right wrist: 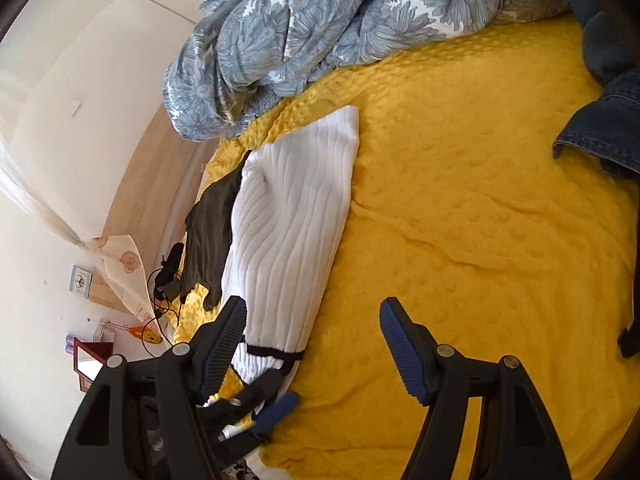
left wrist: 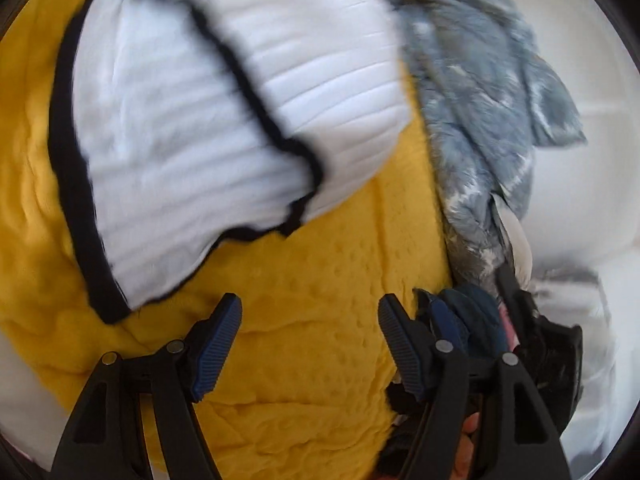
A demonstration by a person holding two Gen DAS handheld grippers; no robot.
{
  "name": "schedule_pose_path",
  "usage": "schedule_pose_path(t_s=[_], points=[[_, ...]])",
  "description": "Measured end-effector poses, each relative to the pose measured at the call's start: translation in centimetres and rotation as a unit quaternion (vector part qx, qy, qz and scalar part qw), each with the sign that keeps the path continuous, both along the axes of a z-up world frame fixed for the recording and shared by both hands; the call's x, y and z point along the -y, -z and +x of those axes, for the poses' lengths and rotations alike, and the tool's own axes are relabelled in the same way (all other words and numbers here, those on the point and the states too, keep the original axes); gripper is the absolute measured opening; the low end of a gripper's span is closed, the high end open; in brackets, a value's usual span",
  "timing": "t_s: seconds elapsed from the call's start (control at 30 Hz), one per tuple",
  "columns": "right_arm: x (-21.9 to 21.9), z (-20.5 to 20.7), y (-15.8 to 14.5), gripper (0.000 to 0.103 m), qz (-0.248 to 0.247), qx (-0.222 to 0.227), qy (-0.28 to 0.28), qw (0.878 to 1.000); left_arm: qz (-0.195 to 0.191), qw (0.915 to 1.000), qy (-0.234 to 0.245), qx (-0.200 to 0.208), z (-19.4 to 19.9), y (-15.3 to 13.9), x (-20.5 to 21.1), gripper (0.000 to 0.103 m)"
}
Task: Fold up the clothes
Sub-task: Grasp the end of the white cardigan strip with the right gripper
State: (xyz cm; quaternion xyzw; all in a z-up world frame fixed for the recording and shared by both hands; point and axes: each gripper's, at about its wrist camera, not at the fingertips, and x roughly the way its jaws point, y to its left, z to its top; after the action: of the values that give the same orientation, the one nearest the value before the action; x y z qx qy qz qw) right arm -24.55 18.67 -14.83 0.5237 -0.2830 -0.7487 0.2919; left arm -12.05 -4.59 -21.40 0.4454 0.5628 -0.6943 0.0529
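Bed covered by a yellow dimpled blanket, rumpled in low ridges. Blue-grey floral duvet bunched at the far end; denim garment on the right edge in the right wrist view. White wall and pale wood floor left of the bed, with a patterned curtain, cables and small clutter by the bedside. No containers seen. White ribbed top with black trim lies folded lengthwise on the blanket near the bed's left edge, a dark grey garment beside it, toward the edge. Left tool jaws apart, nothing between them, over bare blanket just below the top's black-trimmed hem; view blurred. Right tool jaws apart, empty; its left finger overlaps the top's trimmed end, right finger over bare blanket. Left tool's blue pads show just below that hem in the right wrist view.
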Motion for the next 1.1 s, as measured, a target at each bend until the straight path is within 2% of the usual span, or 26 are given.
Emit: schedule_pose_path(t_s=[0.17,0.33,0.47,0.63,0.73,0.87,1.0,1.1], points=[[-0.1,-0.9,0.8,0.072,0.0,0.009,0.001,1.0,0.048,0.9977,-0.048,-0.008,0.1,0.5,2.1,0.074],[-0.3,-1.1,0.9,0.072,0.007,0.006,0.0,1.0,0.065,0.9949,-0.077,-0.004,0.0,1.2,3.6,0.074],[-0.2,-1.2,1.0,0.072,0.012,0.004,-0.003,1.0,0.069,0.9946,-0.077,-0.015,-0.2,1.2,3.8,0.074],[0.5,-1.7,1.6,0.072,0.021,0.008,-0.012,1.0,0.056,0.9945,-0.085,-0.024,-0.4,1.4,3.7,0.074],[0.7,-2.6,2.0,0.072,0.026,0.011,-0.011,1.0,0.027,0.9955,-0.087,-0.026,-0.2,1.0,3.2,0.074],[1.2,-5.5,3.0,0.072,0.041,0.017,-0.004,0.999,0.004,0.9937,-0.109,-0.026,0.2,1.0,3.2,0.074],[2.4,-9.2,4.6,0.072,0.029,0.046,0.004,0.998,-0.017,0.9879,-0.149,-0.04,0.6,0.6,4.3,0.074],[4.4,-11.9,5.2,0.072,0.031,0.053,-0.007,0.998,-0.02,0.9871,-0.153,-0.043,0.0,0.6,4.6,0.074]])
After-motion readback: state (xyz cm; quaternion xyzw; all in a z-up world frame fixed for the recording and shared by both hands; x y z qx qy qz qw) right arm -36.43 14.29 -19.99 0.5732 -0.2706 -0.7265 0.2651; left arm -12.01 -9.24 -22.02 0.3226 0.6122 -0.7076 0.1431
